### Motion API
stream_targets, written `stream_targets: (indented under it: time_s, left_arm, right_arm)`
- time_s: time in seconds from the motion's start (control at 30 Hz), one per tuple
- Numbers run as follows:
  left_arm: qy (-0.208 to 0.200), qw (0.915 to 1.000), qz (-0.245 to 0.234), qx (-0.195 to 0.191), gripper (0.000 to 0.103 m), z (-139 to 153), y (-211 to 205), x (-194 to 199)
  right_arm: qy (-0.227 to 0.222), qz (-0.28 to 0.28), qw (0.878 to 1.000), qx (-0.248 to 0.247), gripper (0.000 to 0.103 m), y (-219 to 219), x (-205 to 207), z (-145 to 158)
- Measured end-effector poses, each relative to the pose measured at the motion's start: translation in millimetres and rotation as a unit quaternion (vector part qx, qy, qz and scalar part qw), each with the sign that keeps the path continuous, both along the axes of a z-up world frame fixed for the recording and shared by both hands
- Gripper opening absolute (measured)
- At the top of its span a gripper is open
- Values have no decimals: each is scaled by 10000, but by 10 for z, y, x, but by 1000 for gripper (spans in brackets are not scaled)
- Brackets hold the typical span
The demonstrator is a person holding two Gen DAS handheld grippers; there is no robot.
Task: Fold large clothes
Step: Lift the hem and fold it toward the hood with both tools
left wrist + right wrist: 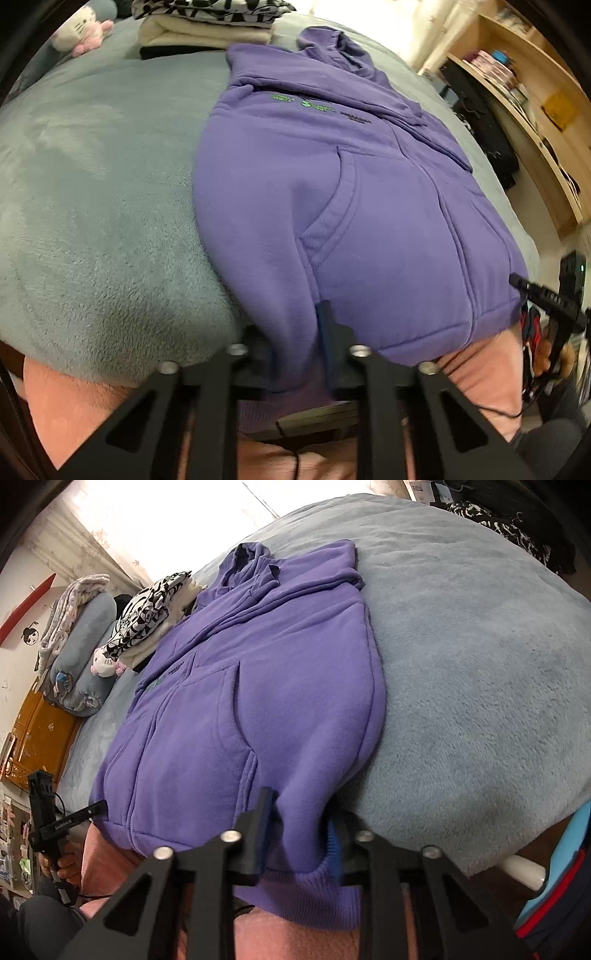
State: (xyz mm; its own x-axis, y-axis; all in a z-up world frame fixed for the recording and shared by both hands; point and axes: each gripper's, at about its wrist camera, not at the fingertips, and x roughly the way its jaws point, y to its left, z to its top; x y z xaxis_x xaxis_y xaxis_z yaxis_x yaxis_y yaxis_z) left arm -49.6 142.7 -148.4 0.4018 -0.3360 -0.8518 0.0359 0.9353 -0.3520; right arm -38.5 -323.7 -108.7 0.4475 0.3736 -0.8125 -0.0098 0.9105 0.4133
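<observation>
A purple hoodie (332, 184) (258, 683) lies front up on the bed, its sleeves folded in and its hood at the far end. The near hem hangs over the bed's edge. My left gripper (299, 343) is shut on the hem at the hoodie's left corner, with fabric bunched between its fingers. My right gripper (301, 827) is shut on the ribbed hem at the right corner, and a thick fold fills its jaws. Each gripper also shows at the edge of the other's view: the right gripper (546, 302) and the left gripper (55, 823).
A grey-blue fleece blanket (92, 184) (480, 664) covers the bed. At the far end lie a stack of folded clothes (207, 29) and a plush toy (81, 33). Wooden shelves (535, 92) stand on the right, and pink bedding (487, 369) shows below the near edge.
</observation>
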Motion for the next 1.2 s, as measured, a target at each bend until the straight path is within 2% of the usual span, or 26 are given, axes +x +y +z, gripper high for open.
stream_targets:
  time_s: [0.13, 0.3, 0.53, 0.67, 0.8, 0.97, 1.1, 1.2]
  left_arm:
    - [36, 9995, 297, -29, 9, 155, -38, 33]
    - [-428, 9973, 469, -382, 9, 578, 3, -51]
    - [-1109, 9906, 261, -759, 9, 1197, -90, -253]
    - [-1319, 9854, 337, -1018, 9, 1452, -43, -390]
    - [-1454, 9782, 615, -1353, 9, 1669, 187, -444]
    - [-1283, 9669, 1141, -1890, 9, 1619, 498, -252]
    - [-1097, 9643, 1310, -2023, 9, 1454, 570, 223]
    - [-999, 9645, 1402, -2002, 9, 1297, 566, 691]
  right_arm:
    - [-61, -172, 9998, 43, 10, 14, 13, 112]
    - [-661, -166, 9973, 283, 9, 55, -81, 550]
    - [-1370, -27, 9889, 579, 9, 136, -240, 1134]
    - [-1643, 45, 9837, 735, 9, 149, -400, 1401]
    - [-1742, -41, 9800, 966, 9, 55, -452, 1544]
    - [-1637, -494, 9717, 1628, 9, -183, -252, 1495]
    - [-1328, -914, 9622, 2196, 9, -350, 232, 1293]
    - [-1130, -1110, 9584, 2374, 9, -355, 630, 1112]
